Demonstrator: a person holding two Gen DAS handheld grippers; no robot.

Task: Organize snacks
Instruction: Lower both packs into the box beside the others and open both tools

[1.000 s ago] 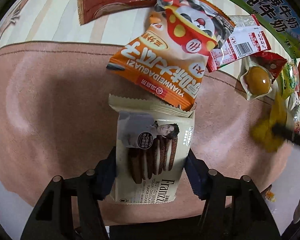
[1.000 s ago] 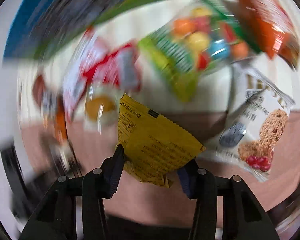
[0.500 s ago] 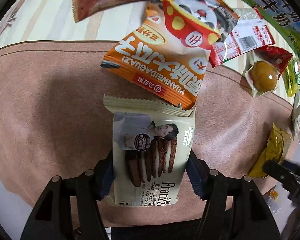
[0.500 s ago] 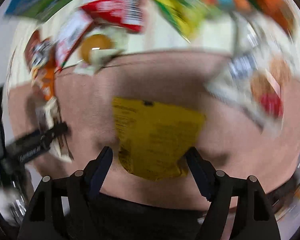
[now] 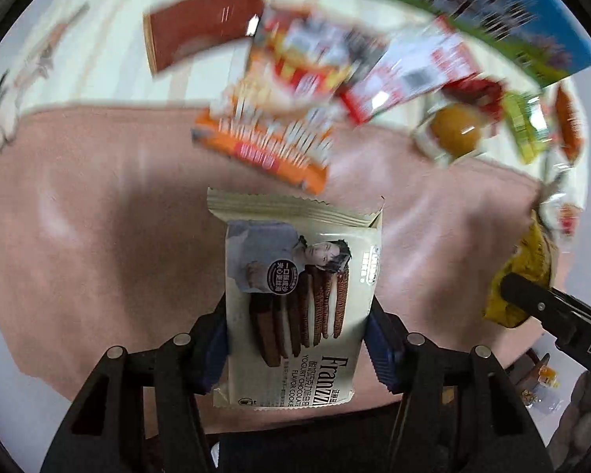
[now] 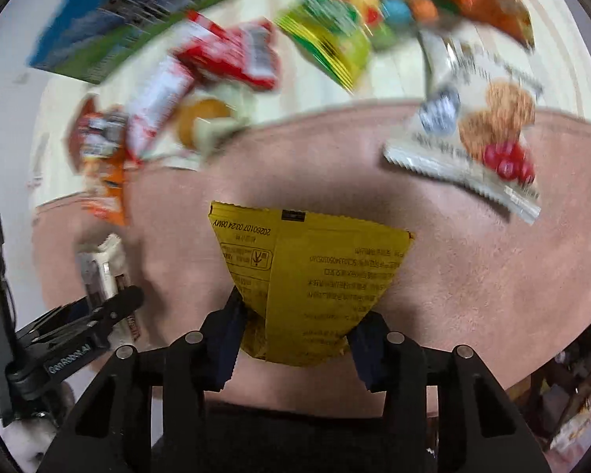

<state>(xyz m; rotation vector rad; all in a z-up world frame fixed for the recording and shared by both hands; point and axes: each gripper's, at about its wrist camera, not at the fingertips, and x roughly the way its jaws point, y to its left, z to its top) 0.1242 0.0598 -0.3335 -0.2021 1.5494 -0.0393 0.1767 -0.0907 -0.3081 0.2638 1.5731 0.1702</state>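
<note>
My left gripper (image 5: 299, 315) is shut on a beige Franzzi chocolate cookie pack (image 5: 295, 276), pinched at its sides and held over the pink mat (image 5: 78, 216). My right gripper (image 6: 295, 323) is shut on a yellow snack packet (image 6: 315, 272), whose lower end crumples between the pads. In the left wrist view the right gripper (image 5: 532, 299) shows at the right edge with the yellow packet (image 5: 528, 260). In the right wrist view the left gripper (image 6: 110, 307) shows at lower left with the cookie pack (image 6: 102, 272).
Beyond the mat lie an orange chip bag (image 5: 272, 134), a brown packet (image 5: 201, 23), a red-and-white packet (image 5: 409, 75), a sealed egg (image 5: 453, 130) and a blue-green milk carton (image 5: 492, 19). An oat cookie pack (image 6: 480, 134) overlaps the mat's far right; a green candy bag (image 6: 335, 39) lies behind it.
Half a second ago the right jaws stood wide around the yellow packet lying on the mat; now they have shut on it and lifted it. The left gripper has risen a little with the cookie pack.
</note>
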